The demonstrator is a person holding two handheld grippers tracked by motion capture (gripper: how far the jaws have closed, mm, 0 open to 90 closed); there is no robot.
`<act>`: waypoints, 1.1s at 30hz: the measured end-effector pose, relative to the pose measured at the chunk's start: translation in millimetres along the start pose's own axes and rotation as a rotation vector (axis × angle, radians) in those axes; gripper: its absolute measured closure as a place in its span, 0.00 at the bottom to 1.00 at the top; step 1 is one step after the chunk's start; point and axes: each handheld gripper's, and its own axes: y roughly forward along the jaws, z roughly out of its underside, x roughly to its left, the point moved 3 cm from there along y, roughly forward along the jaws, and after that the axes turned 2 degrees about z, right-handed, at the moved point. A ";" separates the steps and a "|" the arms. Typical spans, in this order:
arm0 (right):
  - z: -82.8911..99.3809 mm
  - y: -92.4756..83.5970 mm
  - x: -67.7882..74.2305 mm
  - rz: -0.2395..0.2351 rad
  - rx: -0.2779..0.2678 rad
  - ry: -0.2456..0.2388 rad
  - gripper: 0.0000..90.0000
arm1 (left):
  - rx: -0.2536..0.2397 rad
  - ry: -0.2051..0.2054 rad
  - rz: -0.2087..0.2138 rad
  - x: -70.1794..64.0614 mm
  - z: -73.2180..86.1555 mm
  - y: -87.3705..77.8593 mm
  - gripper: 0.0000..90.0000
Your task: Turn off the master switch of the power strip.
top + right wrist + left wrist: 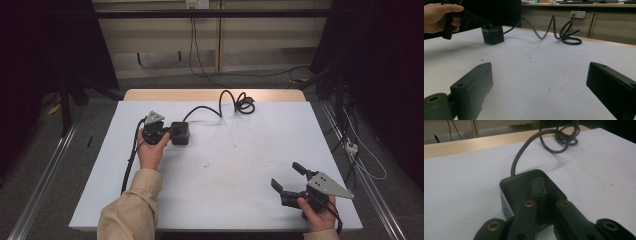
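A black cube-shaped power socket [182, 136] [517, 185] [493, 35] stands on the white table top [240, 155], left of the middle. Its thick black cable [221, 101] [554, 141] [554, 27] runs to a loose coil near the far edge. My left gripper [171, 131] [543, 183] [487, 23] is shut, jaws pressed together, with the tips resting on the cube's top face and nothing between them. My right gripper [285, 175] [540, 71] hovers at the near right corner, open wide over bare table.
A wooden strip [210, 95] borders the table's far edge. Beyond it is a wall with a socket plate [577, 14] and hanging cables. Metal rails run along the floor on both sides. A white plug block [351, 147] lies on the floor at right.
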 end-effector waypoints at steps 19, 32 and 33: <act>-0.2 -0.1 0.8 -0.003 -0.001 0.000 0.07 | 0.011 0.013 -0.018 -2.2 -1.0 1.0 1.00; -0.5 -0.4 1.5 -0.004 -0.004 0.002 0.07 | 0.008 -0.004 -0.013 -0.9 -0.7 1.1 1.00; -0.5 -0.3 1.6 -0.003 -0.005 0.002 0.07 | 0.012 0.000 -0.018 -1.4 -0.7 1.2 1.00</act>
